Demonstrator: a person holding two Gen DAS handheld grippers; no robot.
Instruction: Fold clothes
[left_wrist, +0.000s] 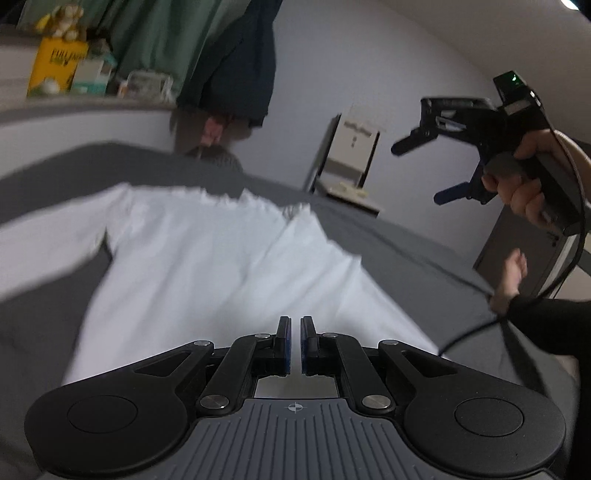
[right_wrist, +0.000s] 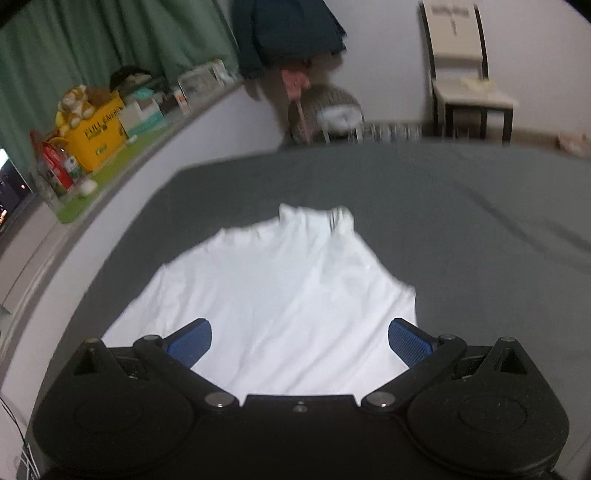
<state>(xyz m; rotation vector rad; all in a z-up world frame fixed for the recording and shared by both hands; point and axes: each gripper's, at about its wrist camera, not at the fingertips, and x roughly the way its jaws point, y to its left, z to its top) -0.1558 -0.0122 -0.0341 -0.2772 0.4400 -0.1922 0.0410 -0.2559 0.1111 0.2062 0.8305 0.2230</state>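
Left wrist view looks along the left gripper (left_wrist: 295, 345), whose two blue-padded fingers stand almost together with only a thin slit between them and nothing caught in it. Beneath and ahead of it lies one white shirt (left_wrist: 207, 258), spread flat on a grey bed sheet (left_wrist: 44, 295); one sleeve runs off to the left. Up at the right of this view the right gripper (left_wrist: 424, 170) hangs in the air above the bed, held by a hand (left_wrist: 524, 184), with its two fingers spread wide and empty. Below it a second hand in a black sleeve (left_wrist: 546, 325) touches the sheet's edge, with a black cable (left_wrist: 476, 332) looping past it.

Right wrist view shows the same single white shirt (right_wrist: 273, 291) from above, its collar end pointing away and the body nearest the camera. The right gripper (right_wrist: 300, 339) is released, both blue pads (right_wrist: 192, 341) set far apart over the shirt's near part, not touching it as far as can be told. Along the left a ledge carries one yellow box (right_wrist: 103, 136) with a plush toy (right_wrist: 75, 103) on top, among other blurred small items. One chair (right_wrist: 465, 70) stands by the far wall, and green curtains (right_wrist: 92, 40) hang behind the ledge.
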